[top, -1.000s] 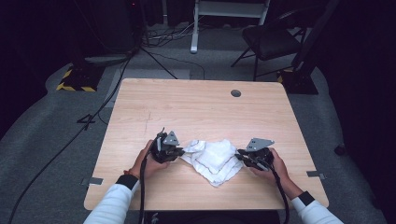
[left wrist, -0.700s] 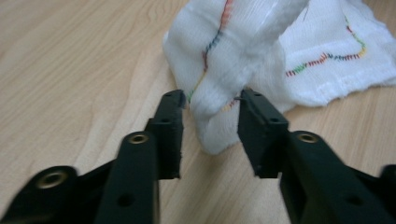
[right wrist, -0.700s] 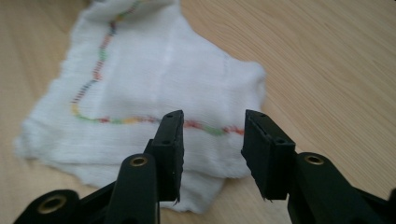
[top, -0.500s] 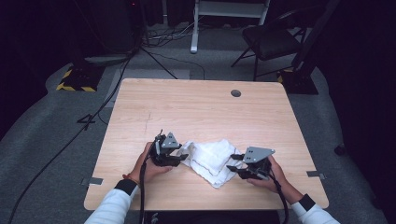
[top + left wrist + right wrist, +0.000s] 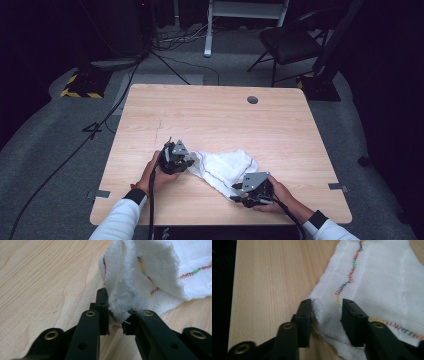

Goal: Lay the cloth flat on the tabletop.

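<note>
A: Where's the white woven cloth (image 5: pixel 225 169)?
B: Rumpled near the wooden table's (image 5: pixel 210 115) front edge. The left gripper (image 5: pixel 116 318) is clenched on a bunched fold.
A: The right gripper (image 5: pixel 325 317)?
B: Closing, pads astride a frayed corner, not yet pinching.

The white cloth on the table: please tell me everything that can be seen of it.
The white cloth is thin, gauze-like fabric with a wavy line of multicoloured stitching and frayed edges. It lies rumpled on the near half of the wooden table. The left gripper is shut on a bunched corner, lifting it into a fold. At the opposite edge, the right gripper has its fingers astride a corner, with a gap showing on one side, so no firm pinch yet.
</note>
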Demonstrator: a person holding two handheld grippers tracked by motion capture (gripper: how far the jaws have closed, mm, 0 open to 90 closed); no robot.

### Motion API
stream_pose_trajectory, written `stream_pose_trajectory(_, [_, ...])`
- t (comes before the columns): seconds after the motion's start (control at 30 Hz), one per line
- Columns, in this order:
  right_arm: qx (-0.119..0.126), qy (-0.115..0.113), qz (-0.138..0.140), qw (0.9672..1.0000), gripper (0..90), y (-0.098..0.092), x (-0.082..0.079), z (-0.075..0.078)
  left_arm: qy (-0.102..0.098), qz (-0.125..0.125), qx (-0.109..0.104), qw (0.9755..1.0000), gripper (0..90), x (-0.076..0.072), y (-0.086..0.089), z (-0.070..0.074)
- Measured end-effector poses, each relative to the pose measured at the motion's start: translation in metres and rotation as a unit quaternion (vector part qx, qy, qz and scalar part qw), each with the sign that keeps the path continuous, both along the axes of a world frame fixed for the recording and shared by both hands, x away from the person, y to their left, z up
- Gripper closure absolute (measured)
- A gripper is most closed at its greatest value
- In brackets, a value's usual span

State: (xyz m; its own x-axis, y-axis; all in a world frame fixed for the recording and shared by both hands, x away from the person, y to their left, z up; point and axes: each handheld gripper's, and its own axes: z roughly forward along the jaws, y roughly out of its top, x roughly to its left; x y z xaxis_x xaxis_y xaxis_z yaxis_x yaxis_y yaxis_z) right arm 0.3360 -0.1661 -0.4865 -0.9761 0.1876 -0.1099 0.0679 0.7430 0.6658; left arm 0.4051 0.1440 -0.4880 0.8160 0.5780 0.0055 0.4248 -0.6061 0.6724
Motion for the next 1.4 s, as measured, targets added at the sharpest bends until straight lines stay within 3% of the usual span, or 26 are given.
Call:
stream_pose_trajectory(0.17, [0.014,-0.01,-0.014,0.9998,83.4,-0.006,0.003,0.007,-0.012,0.006,-0.005,0.9999,86.3,0.001,0.002,0.004])
stream_pose_trajectory(0.33, [0.042,-0.032,-0.044,0.9976,85.2,-0.017,0.007,0.023,-0.022,0.012,-0.029,0.9993,86.9,0.0,0.008,0.014])
stream_pose_trajectory(0.57, [0.079,-0.039,-0.078,0.9931,83.1,-0.034,0.012,0.044,-0.032,0.004,-0.043,0.9985,87.0,-0.004,0.005,0.022])
stream_pose_trajectory(0.73, [0.055,-0.012,-0.056,0.9968,77.8,-0.027,0.011,0.03,-0.029,0.001,-0.038,0.9989,86.9,-0.004,0.005,0.02])
stream_pose_trajectory(0.87, [0.022,-0.004,-0.035,0.9991,82.8,-0.018,0.006,0.018,-0.027,-0.002,-0.037,0.9989,86.8,-0.005,0.005,0.019])
stream_pose_trajectory(0.93, [0.013,0.002,-0.029,0.9995,74.0,-0.016,0.005,0.015,-0.023,-0.007,-0.032,0.9992,86.8,-0.005,0.004,0.018])
stream_pose_trajectory(1.2, [0.013,0.033,0.022,0.9991,67.2,-0.007,-0.001,0.007,-0.021,-0.015,-0.028,0.9993,86.3,-0.005,0.002,0.016])
stream_pose_trajectory(1.3, [0.004,0.032,0.029,0.9991,65.4,-0.004,-0.001,0.003,-0.018,-0.016,-0.026,0.9994,86.1,-0.005,0.001,0.015])
stream_pose_trajectory(1.4, [-0.001,0.024,0.018,0.9995,72.6,-0.003,0.0,0.001,-0.018,-0.019,-0.024,0.9994,86.2,-0.005,0.001,0.014])
